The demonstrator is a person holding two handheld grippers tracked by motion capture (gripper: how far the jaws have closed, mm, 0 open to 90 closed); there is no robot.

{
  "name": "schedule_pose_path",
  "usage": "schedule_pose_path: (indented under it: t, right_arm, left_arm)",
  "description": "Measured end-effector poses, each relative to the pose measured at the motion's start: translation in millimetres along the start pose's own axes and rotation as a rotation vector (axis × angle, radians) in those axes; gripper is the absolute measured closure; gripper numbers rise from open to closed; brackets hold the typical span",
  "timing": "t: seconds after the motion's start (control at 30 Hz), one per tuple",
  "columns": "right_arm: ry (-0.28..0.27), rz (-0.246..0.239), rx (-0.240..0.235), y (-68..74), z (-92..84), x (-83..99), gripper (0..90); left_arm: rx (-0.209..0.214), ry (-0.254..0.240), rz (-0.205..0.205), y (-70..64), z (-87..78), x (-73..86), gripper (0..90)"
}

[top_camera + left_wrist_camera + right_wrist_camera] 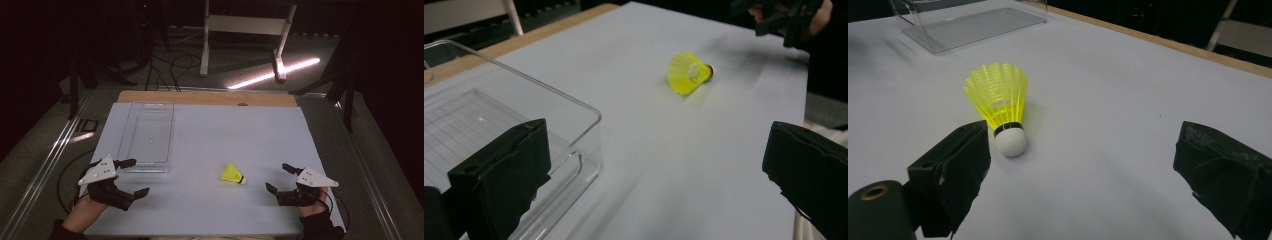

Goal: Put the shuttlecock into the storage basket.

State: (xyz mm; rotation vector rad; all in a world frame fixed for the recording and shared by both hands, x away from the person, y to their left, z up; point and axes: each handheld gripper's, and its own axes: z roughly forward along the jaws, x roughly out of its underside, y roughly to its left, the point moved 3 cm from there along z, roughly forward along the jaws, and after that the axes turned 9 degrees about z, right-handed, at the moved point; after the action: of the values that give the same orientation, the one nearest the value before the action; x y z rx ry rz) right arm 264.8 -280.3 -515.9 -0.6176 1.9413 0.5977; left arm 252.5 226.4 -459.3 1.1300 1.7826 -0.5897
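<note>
Both grippers' jaws wide open, empty. Right gripper (278, 178) near shuttlecock (232, 174), at its 3 o'clock. Risk: a jaw nudges the cork, shuttlecock rolls away across table (210, 135).

Left hand-held gripper (134, 177) near left, jaws spread wide; right hand-held gripper (279, 177) near right, jaws likewise apart.

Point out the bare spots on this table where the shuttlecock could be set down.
Widest bare patch: the white mat right of the clear tray and beyond the shuttlecock. Also free: the near strip between the left tool and the right tool. The tray floor is bare too. It is tight around the left tool at the tray's near end.
</note>
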Motion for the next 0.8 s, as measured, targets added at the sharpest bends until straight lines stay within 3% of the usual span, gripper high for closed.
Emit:
schedule_pose_path:
  t: [0.13,0.43,0.8]
  right_arm:
    - [0.004,0.0,-0.001,0.3,0.3,0.2,8.3]
    - [0.015,-0.003,-0.003,0.9,1.5,0.8,8.3]
    - [0.032,-0.006,-0.014,1.7,3.4,2.0,8.3]
  left_arm:
    - [0.019,0.043,0.029,1.4,-0.5,-6.0,0.0]
    - [0.114,0.163,0.069,0.6,2.4,-8.0,0.0]
    - [0.159,0.298,0.115,-1.9,8.4,-4.5,0.0]
